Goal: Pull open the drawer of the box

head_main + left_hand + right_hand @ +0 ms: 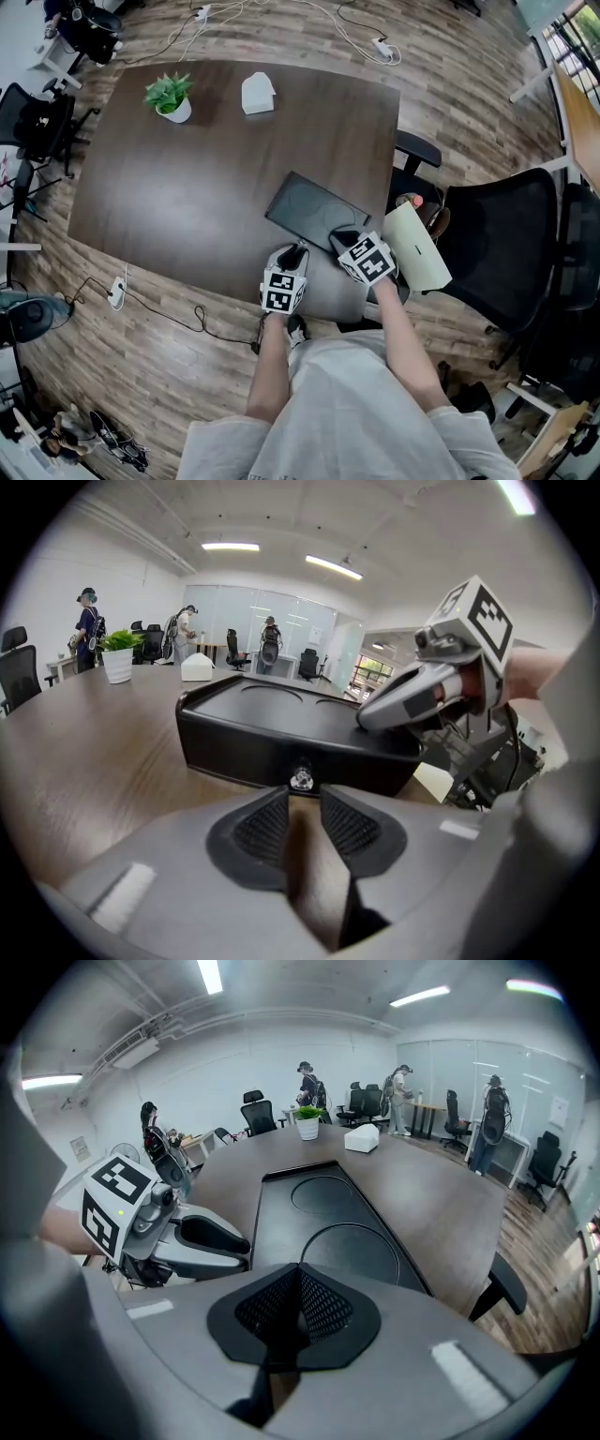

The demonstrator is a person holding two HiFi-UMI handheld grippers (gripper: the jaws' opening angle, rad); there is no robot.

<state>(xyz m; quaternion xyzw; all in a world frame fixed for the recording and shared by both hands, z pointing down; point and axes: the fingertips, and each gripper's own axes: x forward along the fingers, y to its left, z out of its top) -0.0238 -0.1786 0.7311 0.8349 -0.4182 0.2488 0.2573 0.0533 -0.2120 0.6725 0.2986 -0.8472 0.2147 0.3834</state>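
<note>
Sitting just beyond left tool (pixel 302 806), drawer knob (pixel 301 779)

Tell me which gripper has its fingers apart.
The left gripper: its fingers stand apart, facing the drawer knob. The right gripper has its fingers together, over the box top.

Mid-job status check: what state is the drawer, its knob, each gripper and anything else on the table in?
Drawer: closed.
Drawer knob: not gripped, just ahead of the left jaws.
Left gripper: open, empty.
Right gripper: shut, empty, tips resting on the box top.
Potted plant: upright.
</note>
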